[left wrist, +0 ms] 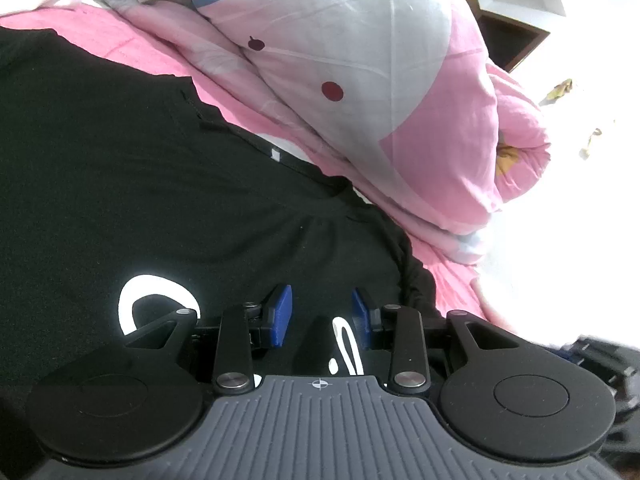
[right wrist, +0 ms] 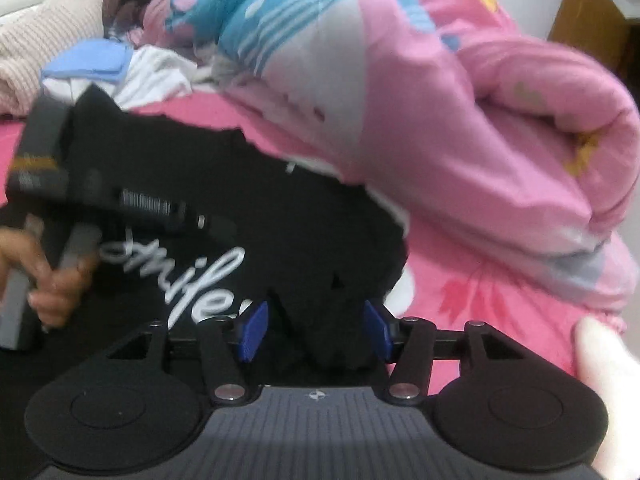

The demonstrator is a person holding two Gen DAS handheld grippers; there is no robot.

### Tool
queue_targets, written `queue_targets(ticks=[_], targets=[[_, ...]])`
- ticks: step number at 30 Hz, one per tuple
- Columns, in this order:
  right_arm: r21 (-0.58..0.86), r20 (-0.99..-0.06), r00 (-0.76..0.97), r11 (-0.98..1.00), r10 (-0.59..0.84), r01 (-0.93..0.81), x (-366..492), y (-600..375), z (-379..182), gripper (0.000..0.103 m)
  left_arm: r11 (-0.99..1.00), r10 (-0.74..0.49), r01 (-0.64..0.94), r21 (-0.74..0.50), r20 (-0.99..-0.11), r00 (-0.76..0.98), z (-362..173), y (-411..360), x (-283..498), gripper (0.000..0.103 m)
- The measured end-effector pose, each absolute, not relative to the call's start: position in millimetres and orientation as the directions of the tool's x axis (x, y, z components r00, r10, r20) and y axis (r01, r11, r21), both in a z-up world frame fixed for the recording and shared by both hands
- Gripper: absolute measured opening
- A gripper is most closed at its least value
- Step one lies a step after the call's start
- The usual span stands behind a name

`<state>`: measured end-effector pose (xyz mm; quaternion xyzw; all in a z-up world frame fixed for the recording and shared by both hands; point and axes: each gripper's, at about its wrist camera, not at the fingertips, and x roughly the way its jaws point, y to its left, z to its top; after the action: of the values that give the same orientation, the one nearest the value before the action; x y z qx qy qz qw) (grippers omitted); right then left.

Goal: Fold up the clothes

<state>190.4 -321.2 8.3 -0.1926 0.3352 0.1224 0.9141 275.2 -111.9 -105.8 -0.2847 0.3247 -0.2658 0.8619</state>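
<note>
A black T-shirt [left wrist: 140, 184] with white script lettering lies spread on a pink bed sheet [left wrist: 160, 56]. My left gripper [left wrist: 322, 316] hovers just above the shirt's chest, its blue pads apart and empty. In the right wrist view the same shirt [right wrist: 288, 216] shows the word "smile". My right gripper [right wrist: 316, 330] is open over the shirt's rumpled right edge, with a fold of black cloth rising between the pads. The left gripper's body [right wrist: 52, 184], held by a hand, shows at the left of that view.
A rolled pink, white and blue quilt [left wrist: 380, 92] lies along the shirt's far side, also seen in the right wrist view [right wrist: 460, 128]. A heap of other clothes [right wrist: 104, 68] sits at the back left. A wooden cabinet [left wrist: 508, 36] stands beyond the bed.
</note>
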Motion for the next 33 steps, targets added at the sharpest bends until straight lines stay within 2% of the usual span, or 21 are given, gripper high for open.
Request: queue_targets(ticks=[5,6,7,9,13,18,24,29,30,31,33], targets=[[-0.248,-0.646,0.758,0.913,0.092,-0.323,196.7,-331.4,-11.7,0.048,0.699,-0.642,0.275,-0.66,-0.41,0.648,-104.9,-112.7,275.3,0.033],[-0.224,-0.661,0.744,0.92,0.101,-0.323,203.5,-334.2,-15.4,0.038,0.699,-0.642,0.275,-0.66,-0.41,0.648,-104.6,-112.3,275.1,0.033],[-0.196,-0.68,0.725,0.925,0.11,-0.325,210.5,-337.3,-19.2,0.021,0.698,-0.643,0.275,-0.661,-0.409,0.648,-104.3,-111.9,275.1,0.033],[-0.185,-0.668,0.738,0.937,0.102,-0.297,215.2,-346.4,-14.4,0.004,0.697,-0.644,0.275,-0.662,-0.408,0.647,-104.2,-111.6,275.0,0.033],[-0.196,-0.605,0.794,0.957,0.056,-0.216,218.9,-367.5,5.2,0.004,0.698,-0.643,0.276,-0.66,-0.409,0.647,-103.7,-111.2,274.9,0.033],[-0.321,-0.548,0.828,0.944,-0.119,-0.076,245.9,-402.5,23.1,0.004,0.699,-0.642,0.277,-0.659,-0.41,0.647,-103.6,-111.4,274.8,0.033],[-0.414,-0.546,0.783,0.909,-0.298,0.057,296.0,-447.6,-4.2,0.004,0.703,-0.64,0.278,-0.655,-0.412,0.648,-102.9,-111.6,275.2,0.033],[-0.373,-0.586,0.731,0.917,-0.35,0.14,322.9,-483.9,-37.8,0.007,0.703,-0.641,0.279,-0.654,-0.412,0.648,-102.1,-111.1,274.7,0.033],[-0.345,-0.597,0.722,0.925,-0.349,0.161,325.0,-491.5,-42.3,0.015,0.703,-0.641,0.279,-0.654,-0.412,0.648,-101.9,-111.3,274.9,0.033],[-0.297,-0.6,0.723,0.935,-0.342,0.196,323.2,-501.3,-43.9,0.032,0.703,-0.641,0.279,-0.654,-0.412,0.648,-101.9,-111.5,274.9,0.033],[-0.164,-0.591,0.742,0.948,-0.317,0.274,313.4,-524.3,-42.4,0.05,0.703,-0.64,0.278,-0.654,-0.412,0.649,-101.9,-111.7,274.9,0.033]])
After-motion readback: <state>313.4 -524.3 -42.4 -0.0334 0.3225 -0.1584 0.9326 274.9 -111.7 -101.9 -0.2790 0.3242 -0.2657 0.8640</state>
